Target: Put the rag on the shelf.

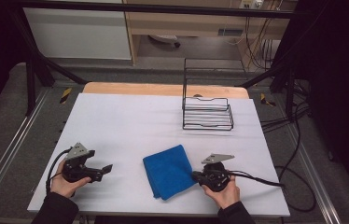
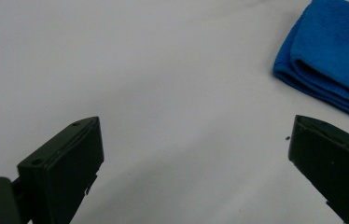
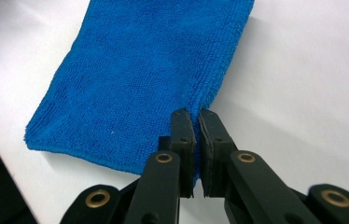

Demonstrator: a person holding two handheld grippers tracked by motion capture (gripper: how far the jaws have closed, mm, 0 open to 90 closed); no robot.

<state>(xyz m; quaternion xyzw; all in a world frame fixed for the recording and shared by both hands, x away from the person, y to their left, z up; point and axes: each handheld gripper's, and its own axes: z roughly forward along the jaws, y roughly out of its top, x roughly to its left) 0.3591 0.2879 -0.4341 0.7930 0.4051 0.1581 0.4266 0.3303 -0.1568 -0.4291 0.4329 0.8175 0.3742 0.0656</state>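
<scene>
1. A folded blue microfibre cloth (image 1: 169, 171) is lying flat on the white table covering (image 1: 130, 126), towards the near edge and a little right of the middle.

2. The right gripper (image 1: 195, 175), a black two-jaw tool with a grey three-cornered plate on top, is sitting in the person's right hand (image 1: 224, 192) at the cloth's right edge, with its tips touching that edge.

3. In the right gripper view, the right gripper (image 3: 196, 116) is showing its jaws pressed nearly together, with only a thin slit between them, right at the cloth's (image 3: 144, 79) hemmed corner; whether any fabric is actually caught between them cannot be told from here.

4. The left gripper (image 1: 108, 167), held in the person's left hand (image 1: 65, 184), is resting low over the table well to the left of the cloth, pointing towards it and apart from it.

5. In the left gripper view, the left gripper (image 2: 196, 140) is standing wide apart, released, with bare white covering between its jaws and the cloth's (image 2: 336, 51) stacked folds lying off at the upper right.

6. A black wire rack (image 1: 207, 113) with a tall wire frame behind it is standing at the far right of the table, well apart from the cloth and both tools.
</scene>
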